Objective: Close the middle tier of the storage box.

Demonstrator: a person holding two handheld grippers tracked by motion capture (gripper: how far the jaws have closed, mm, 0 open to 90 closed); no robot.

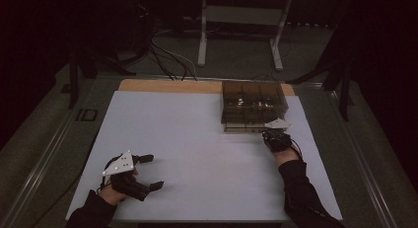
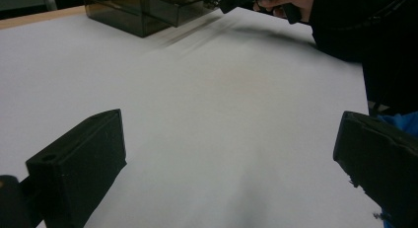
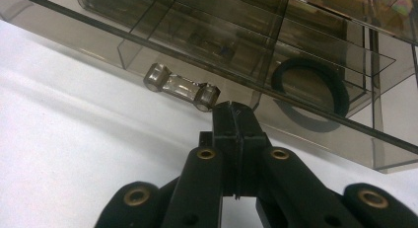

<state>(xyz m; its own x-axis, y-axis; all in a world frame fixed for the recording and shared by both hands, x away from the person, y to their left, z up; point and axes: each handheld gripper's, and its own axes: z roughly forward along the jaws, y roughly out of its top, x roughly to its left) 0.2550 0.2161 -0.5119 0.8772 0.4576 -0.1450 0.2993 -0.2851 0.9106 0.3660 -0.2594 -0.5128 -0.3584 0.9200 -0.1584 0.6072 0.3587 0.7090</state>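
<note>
We have our right gripper, jaws pressed together and empty, at the drawer handle of the smoky box near the desk's far right corner; next, spread and hook it. Our left gripper rests spread wide near the left front corner.

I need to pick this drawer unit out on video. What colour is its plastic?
Smoky brown, see-through plastic; the drawer unit shows best in the right gripper view.
</note>
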